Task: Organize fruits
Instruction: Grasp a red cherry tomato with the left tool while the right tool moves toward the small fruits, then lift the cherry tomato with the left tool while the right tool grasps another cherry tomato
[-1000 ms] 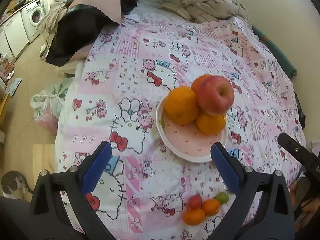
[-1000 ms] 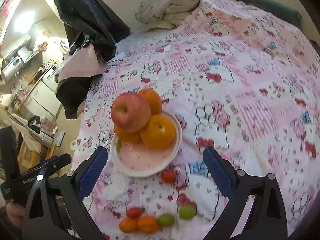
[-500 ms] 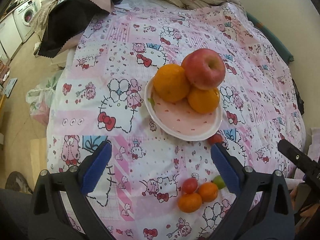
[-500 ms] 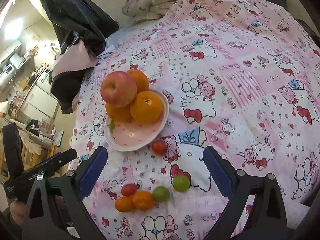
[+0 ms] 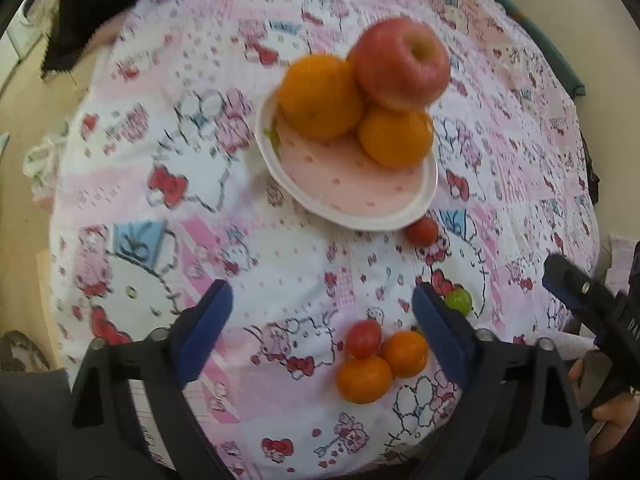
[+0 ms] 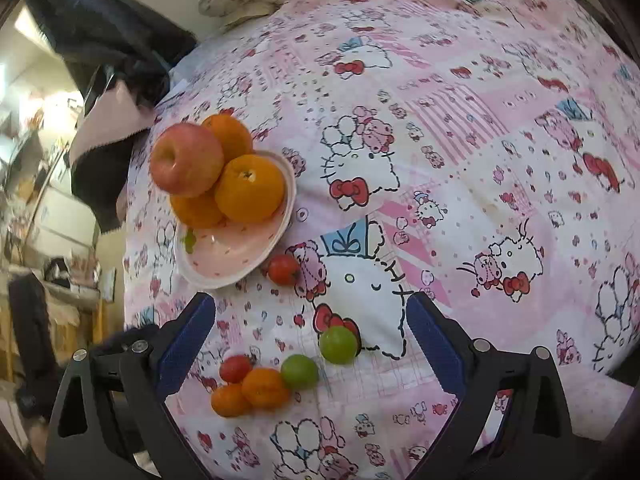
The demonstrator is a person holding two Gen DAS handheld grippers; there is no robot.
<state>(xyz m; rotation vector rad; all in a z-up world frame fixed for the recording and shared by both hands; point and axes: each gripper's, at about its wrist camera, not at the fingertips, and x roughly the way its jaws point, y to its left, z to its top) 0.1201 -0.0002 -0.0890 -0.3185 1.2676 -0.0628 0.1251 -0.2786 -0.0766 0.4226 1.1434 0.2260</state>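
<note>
Both grippers had dropped closer to the quilt (image 5: 280,280) than a second before.

Left wrist view: the left gripper (image 5: 320,328) hung over the bed, its jaws just narrowed yet spread with only cloth between them. The plate (image 5: 352,216) carried an apple (image 5: 400,62) on oranges (image 5: 320,96). A loose tomato (image 5: 421,231) lay beside its rim. One pad partly hid a green fruit (image 5: 460,300); the picture was blurred.

Right wrist view: the right gripper (image 6: 312,344) gaped, empty, above the small fruits (image 6: 260,384) near the bed's edge.
</note>
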